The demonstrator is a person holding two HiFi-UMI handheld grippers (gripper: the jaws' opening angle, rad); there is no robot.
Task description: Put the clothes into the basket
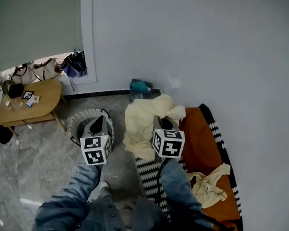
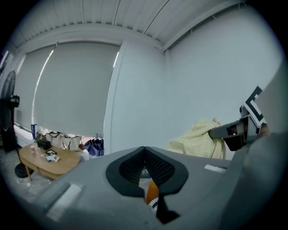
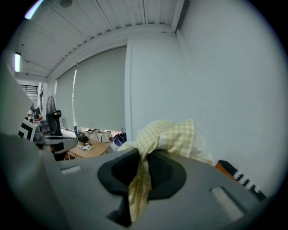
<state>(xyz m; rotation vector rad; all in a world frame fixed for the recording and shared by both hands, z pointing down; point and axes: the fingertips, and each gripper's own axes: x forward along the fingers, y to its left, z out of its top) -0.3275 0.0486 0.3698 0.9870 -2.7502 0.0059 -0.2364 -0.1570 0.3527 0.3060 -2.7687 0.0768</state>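
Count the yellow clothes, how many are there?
2. The first cloth hangs from the right gripper; the second cloth lies on the mat. The basket may hide more.

Room notes:
- Walls [image 1: 213,53] plain and pale, meeting in a corner. Dark skirting [image 1: 96,92] at the base.
- Window covered by a grey roller blind [image 1: 33,16]; a strip of daylight shows under its lower edge.
- Ceiling [image 2: 112,15] of white slats. One ceiling light [image 3: 17,61] is lit.
- Floor [image 1: 26,178] of glossy grey marble-look tile.
- Oval wooden desk [image 1: 36,105] near the window, carrying small items. Bags [image 1: 44,70] sit behind it.
- Standing fan [image 3: 51,108] by the window.
- Orange mat [image 1: 197,141] with a black-and-white striped edge lies along the wall.
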